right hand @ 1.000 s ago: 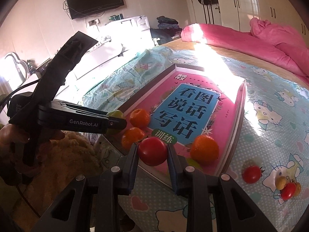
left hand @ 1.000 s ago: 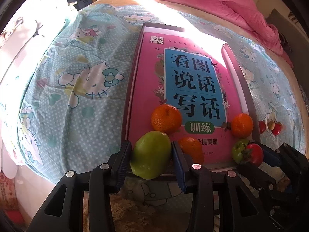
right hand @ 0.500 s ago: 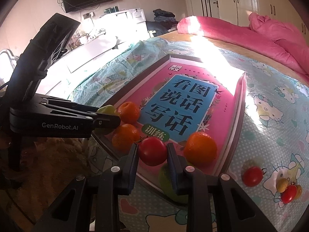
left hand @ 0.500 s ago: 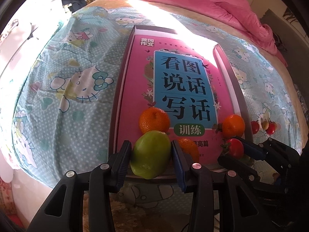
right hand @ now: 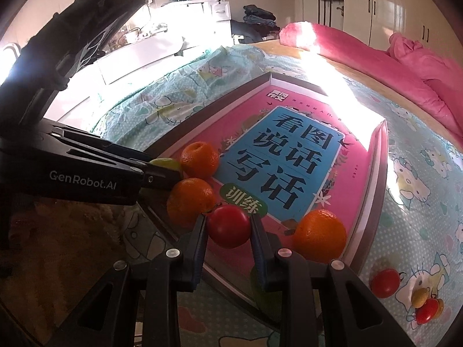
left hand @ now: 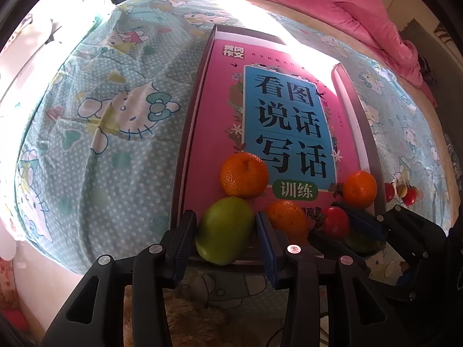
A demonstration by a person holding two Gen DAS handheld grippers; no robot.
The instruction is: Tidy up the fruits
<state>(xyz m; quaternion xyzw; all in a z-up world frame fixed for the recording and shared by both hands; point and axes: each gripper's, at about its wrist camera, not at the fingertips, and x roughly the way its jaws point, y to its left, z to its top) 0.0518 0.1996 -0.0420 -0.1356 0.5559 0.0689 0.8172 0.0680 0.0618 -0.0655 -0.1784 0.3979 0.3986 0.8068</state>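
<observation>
My left gripper (left hand: 225,219) is shut on a green mango-like fruit (left hand: 225,230) at the near edge of a shallow box (left hand: 191,133) that holds a pink book (left hand: 289,110). The right gripper (right hand: 228,222) is shut on a red tomato (right hand: 228,226) just above the book's near end, between two oranges (right hand: 191,199) (right hand: 319,235). A third orange (right hand: 199,159) lies farther in. In the left wrist view the tomato (left hand: 335,222) sits right of the nearest orange (left hand: 286,218). A second green fruit (left hand: 358,241) is mostly hidden under the right gripper.
The box lies on a cartoon-print bedsheet (left hand: 115,115). Right of it on the sheet sit a red tomato (right hand: 385,283), a small yellow fruit (right hand: 420,297) and another small tomato (right hand: 426,310). A pink quilt (right hand: 405,66) is bunched at the far side. A brown furry rug (left hand: 185,318) lies below.
The right gripper has carried the tomato lower and closer in over the book's near end, leftward in the left wrist view. The left gripper and its green fruit have stayed almost still.
</observation>
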